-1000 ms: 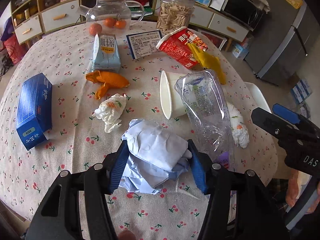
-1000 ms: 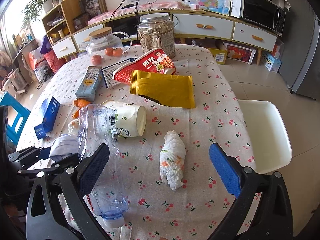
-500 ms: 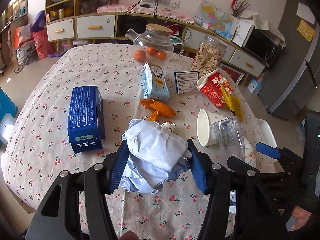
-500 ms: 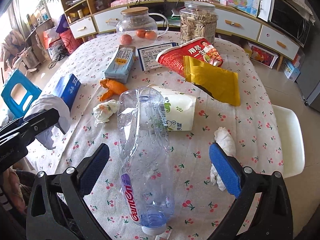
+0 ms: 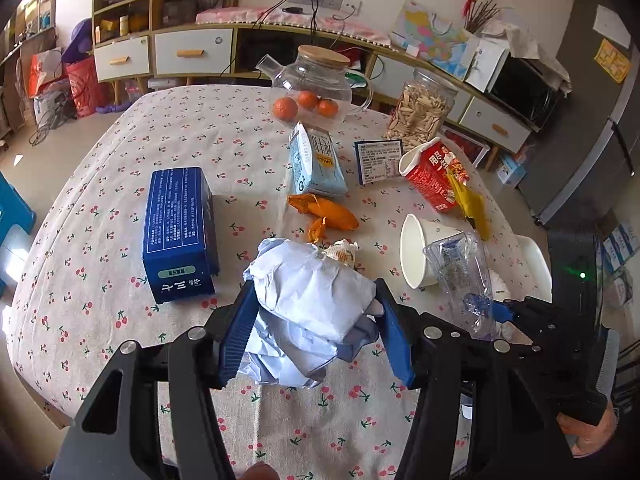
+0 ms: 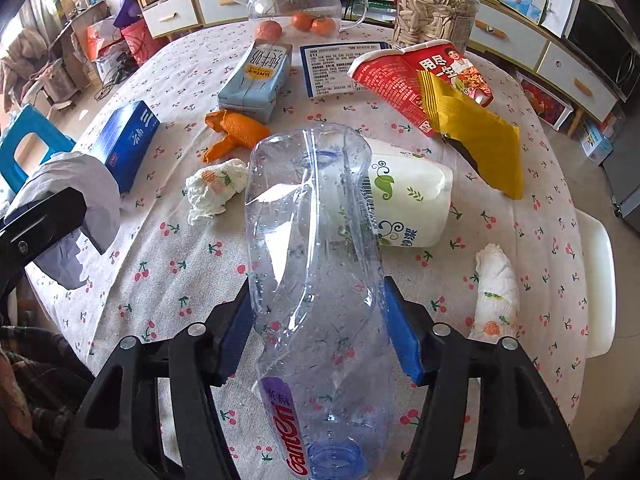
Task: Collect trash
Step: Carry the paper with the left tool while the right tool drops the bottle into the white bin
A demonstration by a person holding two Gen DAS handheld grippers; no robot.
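Above table (image 6: 168,264), right claw (image 6: 320,336) downward-tilted.

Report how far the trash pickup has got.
Nothing visibly binned yet. In hand: left gripper clamps crumpled paper; right gripper, jaws just closed, pinches the clear bottle. Left on the table: orange peel, two tissue wads, paper cup, yellow wrapper.

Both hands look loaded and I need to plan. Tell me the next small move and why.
Probably lift the plastic bottle off the tablecloth. The right hand-held gripper has just closed its jaws, and the pads now sit against the bottle's sides. The left hand-held gripper already grips the crumpled paper, so both loads could then go to the trash, which is not in view.
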